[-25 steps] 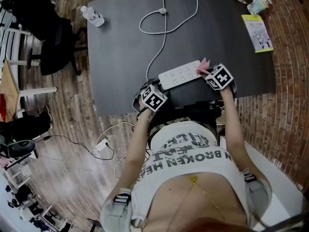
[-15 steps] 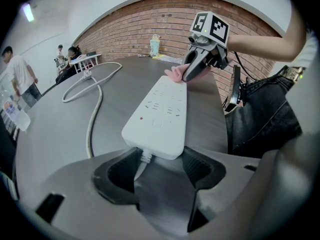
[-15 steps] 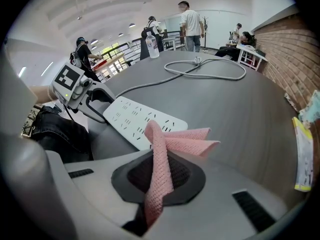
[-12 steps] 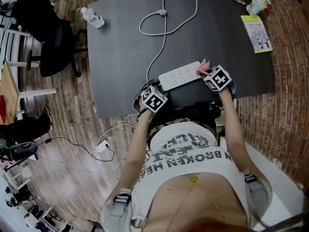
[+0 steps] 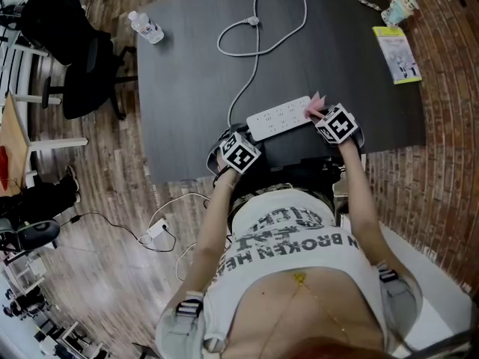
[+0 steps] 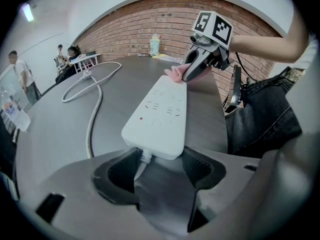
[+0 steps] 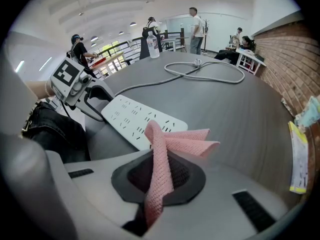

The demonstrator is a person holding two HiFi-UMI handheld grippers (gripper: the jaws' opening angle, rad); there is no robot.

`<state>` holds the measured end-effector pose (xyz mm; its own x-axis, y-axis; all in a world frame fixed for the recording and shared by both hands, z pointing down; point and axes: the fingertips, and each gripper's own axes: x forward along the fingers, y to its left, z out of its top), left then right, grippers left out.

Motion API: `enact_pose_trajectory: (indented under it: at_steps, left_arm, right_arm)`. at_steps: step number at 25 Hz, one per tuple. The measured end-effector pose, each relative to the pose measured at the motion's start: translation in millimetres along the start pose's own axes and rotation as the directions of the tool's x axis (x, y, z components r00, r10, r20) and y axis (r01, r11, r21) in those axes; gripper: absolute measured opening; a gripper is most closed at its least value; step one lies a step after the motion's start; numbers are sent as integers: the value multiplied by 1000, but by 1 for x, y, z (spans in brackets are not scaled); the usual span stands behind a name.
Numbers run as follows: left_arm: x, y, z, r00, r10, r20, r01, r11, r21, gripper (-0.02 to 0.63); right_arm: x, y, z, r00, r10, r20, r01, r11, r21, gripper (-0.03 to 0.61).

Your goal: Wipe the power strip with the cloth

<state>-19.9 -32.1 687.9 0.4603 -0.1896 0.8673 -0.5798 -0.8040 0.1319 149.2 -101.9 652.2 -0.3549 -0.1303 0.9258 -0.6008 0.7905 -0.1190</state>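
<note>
White power strip (image 5: pixel 278 116) lies flat near the front edge of the dark grey table (image 5: pixel 187 73), close to the person's body. Its cable end is clamped between the jaws of the left gripper (image 6: pixel 161 166). At its opposite end rests the pink cloth (image 7: pixel 161 144), a folded strip pinched tight in the closed jaws of the right gripper (image 7: pixel 159 174), with its free folds touching the strip's end. The white cable (image 5: pixel 258 28) runs away from the strip across the table and ends in a loop.

Well apart from the strip are a water bottle (image 5: pixel 144 25) at the far left corner, and a cup (image 5: pixel 400 7) and a yellow leaflet (image 5: pixel 397 51) at the far right. A black office chair (image 5: pixel 82 66) stands beside the table on the wooden floor.

In the head view the marker cubes cover both sets of jaws, and only a tip of the cloth shows. Distant people in both gripper views are too small to describe.
</note>
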Motion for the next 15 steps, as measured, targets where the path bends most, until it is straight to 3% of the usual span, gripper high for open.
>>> enact_pose_trajectory:
  at_steps: [4, 8, 15]
  left_arm:
    - [-3, -1, -1, 1000, -11, -7, 11, 1000, 22, 264]
    - [-21, 3, 9, 999, 33, 17, -34, 997, 65, 264]
    - [-51, 0, 57, 977, 60, 205, -69, 997, 40, 228]
  right_arm:
    - [-1, 3, -1, 999, -32, 28, 33, 999, -34, 17]
    - [-10, 8, 6, 996, -51, 68, 54, 998, -42, 17]
    - [-40, 21, 28, 976, -53, 212, 67, 996, -56, 17]
